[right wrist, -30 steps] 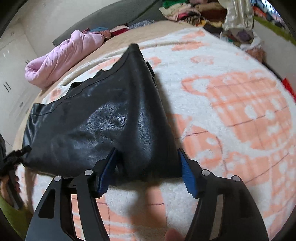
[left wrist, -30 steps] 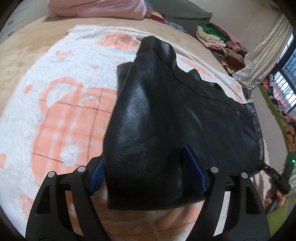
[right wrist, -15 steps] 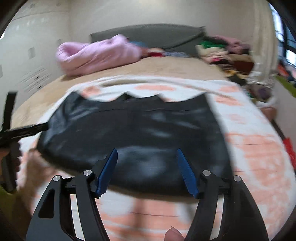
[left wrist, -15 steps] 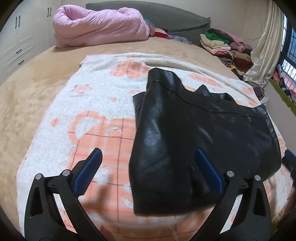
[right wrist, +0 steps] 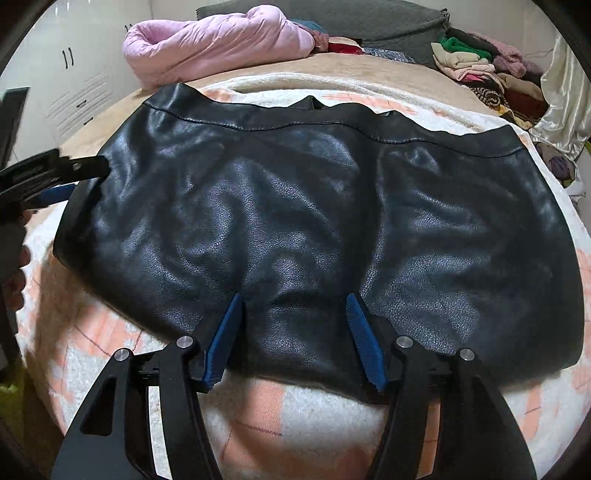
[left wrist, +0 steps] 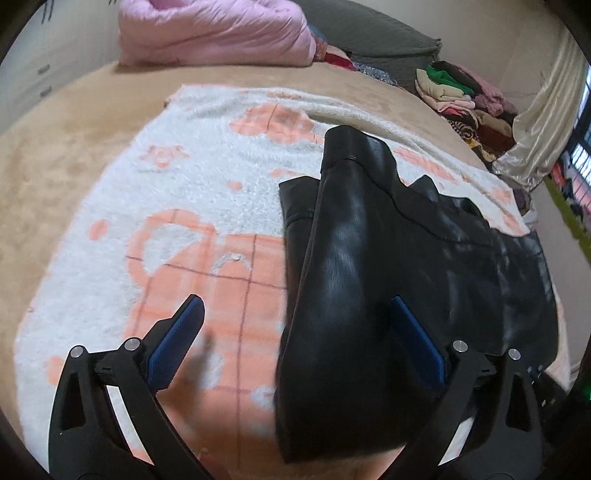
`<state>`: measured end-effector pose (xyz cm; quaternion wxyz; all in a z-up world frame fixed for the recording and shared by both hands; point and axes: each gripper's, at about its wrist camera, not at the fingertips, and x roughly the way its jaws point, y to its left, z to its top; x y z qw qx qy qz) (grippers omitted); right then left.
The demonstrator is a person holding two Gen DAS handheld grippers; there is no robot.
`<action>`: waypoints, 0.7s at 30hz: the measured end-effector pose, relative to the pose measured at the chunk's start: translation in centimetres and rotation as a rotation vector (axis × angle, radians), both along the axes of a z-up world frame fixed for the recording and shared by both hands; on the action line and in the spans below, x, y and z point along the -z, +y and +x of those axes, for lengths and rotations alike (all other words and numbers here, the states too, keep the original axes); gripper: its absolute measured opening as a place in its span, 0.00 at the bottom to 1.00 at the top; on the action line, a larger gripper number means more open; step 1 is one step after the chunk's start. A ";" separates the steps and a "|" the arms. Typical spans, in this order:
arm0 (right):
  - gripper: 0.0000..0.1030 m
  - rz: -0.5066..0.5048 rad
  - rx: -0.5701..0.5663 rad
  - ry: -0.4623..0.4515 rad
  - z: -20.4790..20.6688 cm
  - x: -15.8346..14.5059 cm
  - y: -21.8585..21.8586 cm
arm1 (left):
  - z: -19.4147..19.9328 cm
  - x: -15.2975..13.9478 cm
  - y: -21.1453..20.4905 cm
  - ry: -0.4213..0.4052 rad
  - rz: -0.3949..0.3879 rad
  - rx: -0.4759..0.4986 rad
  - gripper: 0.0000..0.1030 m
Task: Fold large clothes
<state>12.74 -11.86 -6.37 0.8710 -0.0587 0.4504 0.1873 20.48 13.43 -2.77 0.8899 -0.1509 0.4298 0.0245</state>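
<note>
A black leather garment [right wrist: 314, 206] lies spread flat on a white and orange blanket [right wrist: 325, 417] on the bed. My right gripper [right wrist: 294, 300] is low over the middle of its near hem. The jaws are closing, with a strip of leather between the blue pads [right wrist: 225, 332]; I see no firm pinch. In the left wrist view the same garment [left wrist: 369, 277] runs off to the right. My left gripper [left wrist: 295, 301] stands wide open over its left end and holds nothing. The left gripper [right wrist: 70, 181] also shows at that end in the right wrist view.
A pink quilt [right wrist: 214, 40] is bunched at the head of the bed by a grey headboard [right wrist: 369, 18]. Folded clothes [right wrist: 487, 70] are stacked at the far right beside a pale curtain [right wrist: 565, 85]. White wardrobe doors [right wrist: 81, 74] stand on the left. A tan bedspread [left wrist: 74, 155] surrounds the blanket.
My left gripper opened wide, let go of the garment's end and backed off a little. My right gripper swung from the garment's other end to the middle of its near hem, jaws narrowing.
</note>
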 end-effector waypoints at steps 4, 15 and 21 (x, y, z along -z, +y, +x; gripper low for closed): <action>0.53 0.056 0.003 0.008 1.3 -2.5 -0.5 | 2.2 1.0 0.7 0.042 -0.027 0.000 0.91; 0.38 0.008 0.096 0.039 15.4 -3.3 2.9 | 4.4 2.6 2.7 0.102 -0.210 0.049 0.91; 0.39 -0.002 0.114 0.117 16.7 0.0 2.8 | 7.1 2.8 2.9 0.125 -0.231 0.100 0.91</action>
